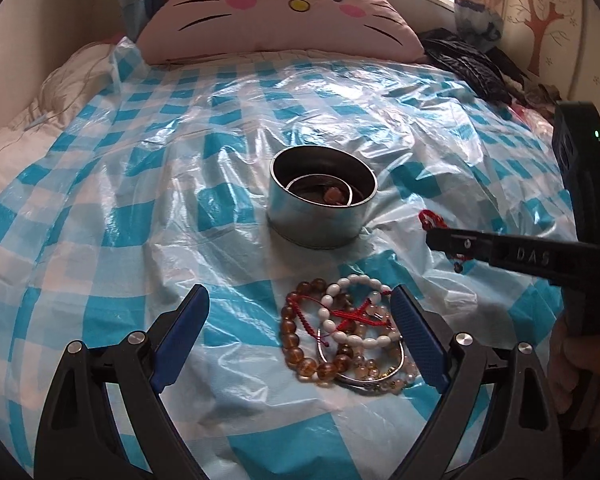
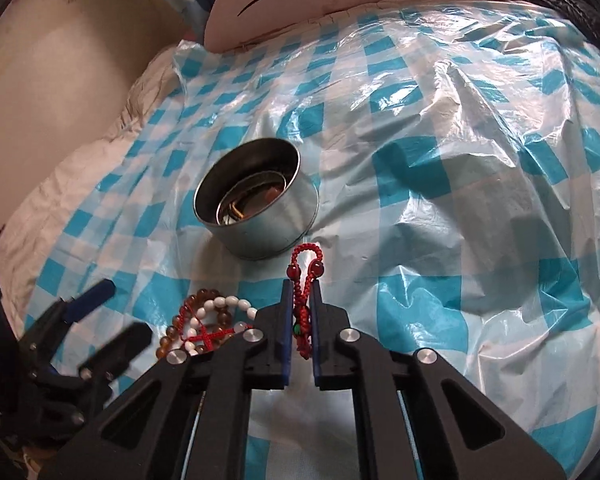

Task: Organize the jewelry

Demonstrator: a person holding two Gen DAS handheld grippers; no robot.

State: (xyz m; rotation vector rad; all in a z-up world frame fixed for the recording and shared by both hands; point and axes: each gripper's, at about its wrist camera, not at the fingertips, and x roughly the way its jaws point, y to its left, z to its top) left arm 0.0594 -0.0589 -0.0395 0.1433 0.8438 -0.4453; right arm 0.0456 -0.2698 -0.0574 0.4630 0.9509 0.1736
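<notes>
A round metal tin (image 1: 323,202) stands on the blue-checked plastic sheet, with a few pieces of jewelry inside; it also shows in the right wrist view (image 2: 256,210). A pile of bracelets (image 1: 344,336), amber beads, white beads, red cord and a silver bangle, lies in front of it. My left gripper (image 1: 300,300) is open, its fingers on either side of the pile. My right gripper (image 2: 301,286) is shut on a red braided cord bracelet (image 2: 305,268), held just right of the tin; in the left wrist view it (image 1: 436,236) sits right of the tin.
A pink cat-face cushion (image 1: 276,12) lies at the bed's head. Dark clothing (image 1: 472,64) is heaped at the back right. The plastic sheet (image 2: 460,160) is wrinkled. A wall runs along the left side.
</notes>
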